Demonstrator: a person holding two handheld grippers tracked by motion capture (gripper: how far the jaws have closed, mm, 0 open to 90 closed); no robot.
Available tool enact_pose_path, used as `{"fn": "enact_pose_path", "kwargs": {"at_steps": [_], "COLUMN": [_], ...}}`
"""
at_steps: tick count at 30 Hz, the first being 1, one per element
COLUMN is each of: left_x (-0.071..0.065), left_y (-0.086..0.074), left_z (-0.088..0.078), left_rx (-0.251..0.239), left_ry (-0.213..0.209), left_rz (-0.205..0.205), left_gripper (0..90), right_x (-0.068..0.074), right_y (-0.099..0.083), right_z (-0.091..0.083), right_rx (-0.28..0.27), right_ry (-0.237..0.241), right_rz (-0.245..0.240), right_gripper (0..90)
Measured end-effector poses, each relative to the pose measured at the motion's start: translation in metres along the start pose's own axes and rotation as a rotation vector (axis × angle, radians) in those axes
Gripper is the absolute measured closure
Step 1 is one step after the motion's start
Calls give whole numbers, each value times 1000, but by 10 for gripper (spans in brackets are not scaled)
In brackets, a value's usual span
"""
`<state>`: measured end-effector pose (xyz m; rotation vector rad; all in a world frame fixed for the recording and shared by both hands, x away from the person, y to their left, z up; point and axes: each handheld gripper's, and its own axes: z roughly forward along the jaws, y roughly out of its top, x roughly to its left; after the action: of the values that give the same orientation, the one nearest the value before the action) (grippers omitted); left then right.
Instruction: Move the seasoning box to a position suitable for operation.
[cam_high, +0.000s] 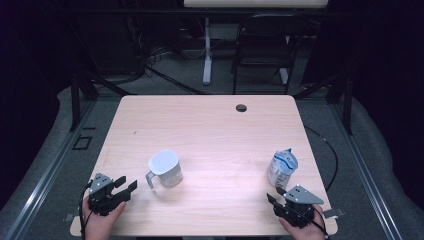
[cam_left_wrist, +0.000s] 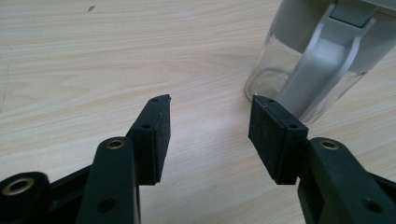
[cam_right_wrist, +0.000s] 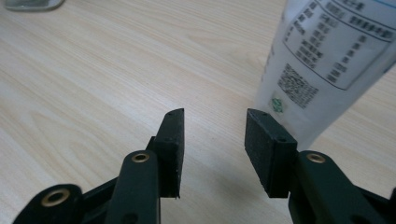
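Observation:
A clear glass jug (cam_high: 165, 169) with a white lid and grey handle stands on the wooden table (cam_high: 200, 125), left of centre. My left gripper (cam_high: 126, 186) lies near the front left corner, open, its jaws aimed at the jug and empty. In the left gripper view the jug (cam_left_wrist: 322, 56) rises just beyond the right jaw, and the left gripper (cam_left_wrist: 210, 123) holds nothing. A white and blue pouch (cam_high: 282, 168) stands upright at the right. My right gripper (cam_high: 274, 196) rests just in front of it, open and empty. In the right gripper view the pouch (cam_right_wrist: 327, 60) stands past the right jaw of the right gripper (cam_right_wrist: 214, 135).
A round cable hole (cam_high: 241, 107) sits near the table's far edge. Behind the table stand a dark chair (cam_high: 265, 45) and a white desk leg (cam_high: 207, 50). A black cable (cam_high: 330, 150) loops off the right side. Bare wood lies between jug and pouch.

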<state>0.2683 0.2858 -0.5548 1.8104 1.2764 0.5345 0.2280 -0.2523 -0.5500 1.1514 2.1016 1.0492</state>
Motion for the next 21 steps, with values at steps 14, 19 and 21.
{"fn": "enact_pose_path", "kwargs": {"at_steps": [14,19,21], "left_x": [-8,-12,-16], "left_y": [-2,-3,-3], "left_z": [-14,-13,-12], "left_rx": [-46,-56,-59], "left_ry": [-5,-23,-25], "left_rz": [-35,-57,-31], "left_gripper": [478,482,485], "right_x": [15,17,16], "right_y": [6,6,7], "right_z": [2,4,4], "right_rx": [-22,-24,-26], "right_ry": [13,16,22], "right_rz": [-20,-14,-2], "right_gripper": [572,572,571]}}
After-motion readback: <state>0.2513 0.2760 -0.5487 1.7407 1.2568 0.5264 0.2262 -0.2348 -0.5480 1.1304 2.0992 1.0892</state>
